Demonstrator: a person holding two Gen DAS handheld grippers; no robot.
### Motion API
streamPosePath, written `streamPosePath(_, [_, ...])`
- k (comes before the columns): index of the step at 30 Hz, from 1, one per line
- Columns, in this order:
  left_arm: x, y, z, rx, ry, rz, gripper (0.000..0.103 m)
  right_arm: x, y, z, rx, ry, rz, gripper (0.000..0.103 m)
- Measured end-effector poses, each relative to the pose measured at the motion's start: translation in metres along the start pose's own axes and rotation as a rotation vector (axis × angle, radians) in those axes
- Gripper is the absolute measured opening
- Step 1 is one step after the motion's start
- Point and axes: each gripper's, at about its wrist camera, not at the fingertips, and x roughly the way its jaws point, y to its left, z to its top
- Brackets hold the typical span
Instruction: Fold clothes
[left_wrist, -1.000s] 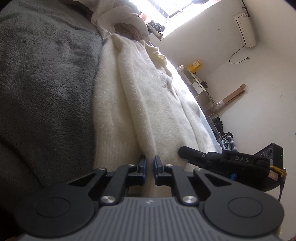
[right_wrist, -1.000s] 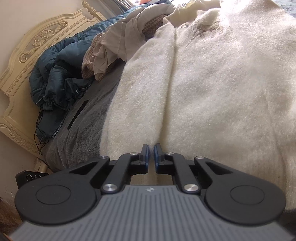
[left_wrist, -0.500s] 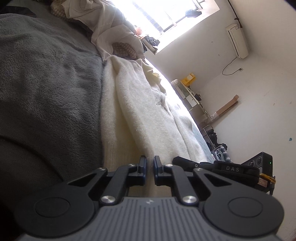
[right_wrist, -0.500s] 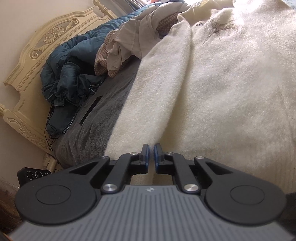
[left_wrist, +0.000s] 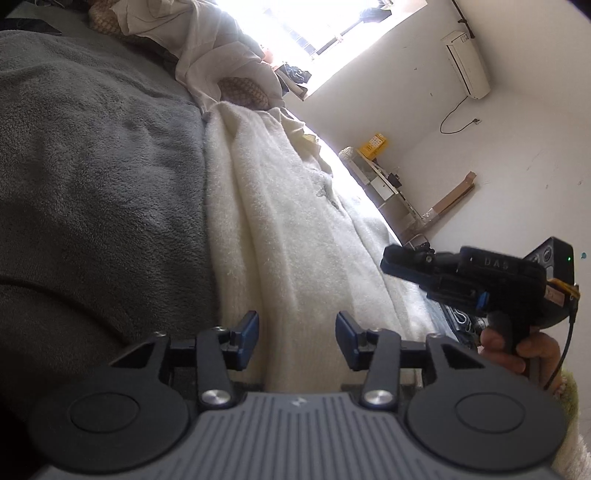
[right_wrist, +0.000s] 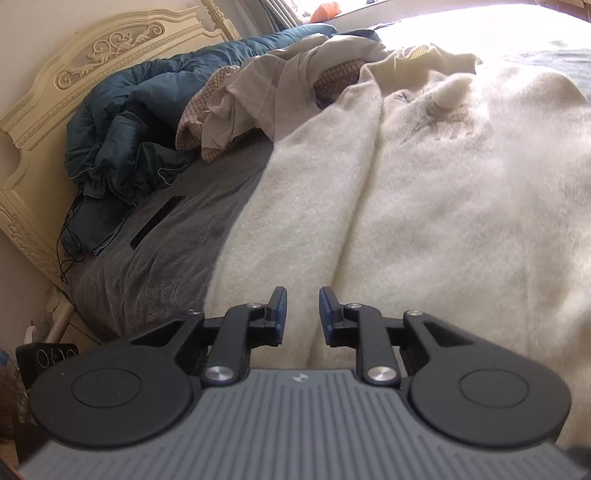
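Both grippers, pressed together a second ago, now stand spread, the left gripper (left_wrist: 297, 334) and right gripper (right_wrist: 302, 317) empty over the cream fleece garment (right_wrist: 424, 206), apparently releasing its near edge onto the grey blanket (left_wrist: 92, 166).

Left gripper (left_wrist: 297, 334) with jaws spread apart above cream fleece garment (left_wrist: 288, 229), garment lying on grey blanket (left_wrist: 99, 166) of bed, right gripper (left_wrist: 391, 260) held by hand (left_wrist: 517, 349) at right, air conditioner (left_wrist: 467, 64) on wall

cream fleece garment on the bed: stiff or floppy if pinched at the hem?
Probably floppy: the cream fleece garment lies in soft lengthwise folds over the grey blanket. Its thick pile suggests bulk, probably little weight. The fuzzy surface likely grips rather than slips.
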Motion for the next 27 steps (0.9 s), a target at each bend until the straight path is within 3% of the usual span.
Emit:
streamPosePath(2, [0.004,0.003,0.000,-0.006,0.001,-0.003,0.045,0.017,0.010,0.023,-0.032,-0.012,0.007,0.019])
streamPosePath(4, [0.008,0.005,-0.001,-0.013,0.001,-0.006,0.036,0.035,0.020,0.046,-0.063,-0.024,0.013,0.021])
streamPosePath(6, [0.012,0.008,-0.001,-0.019,0.002,-0.009,0.012,0.052,0.031,0.070,-0.095,-0.036,0.020,0.023])
streamPosePath(10, [0.017,0.013,-0.002,-0.029,0.000,-0.019,0.011,0.113,0.045,0.106,-0.173,-0.016,-0.044,0.023])
streamPosePath(15, [0.014,0.019,-0.004,-0.028,-0.001,-0.046,0.010,0.182,0.040,0.109,-0.131,0.118,-0.053,0.020])
streamPosePath(18, [0.013,0.022,-0.003,-0.026,0.005,-0.065,0.010,0.183,0.042,0.101,-0.150,0.100,-0.057,0.020])
streamPosePath(23, [0.017,0.025,-0.002,-0.021,0.016,-0.077,0.010,0.159,0.028,0.110,-0.052,0.038,-0.005,0.020])
streamPosePath(27, [0.018,0.027,-0.002,-0.029,0.019,-0.076,0.010,0.177,0.013,0.112,0.023,0.039,-0.011,0.021])
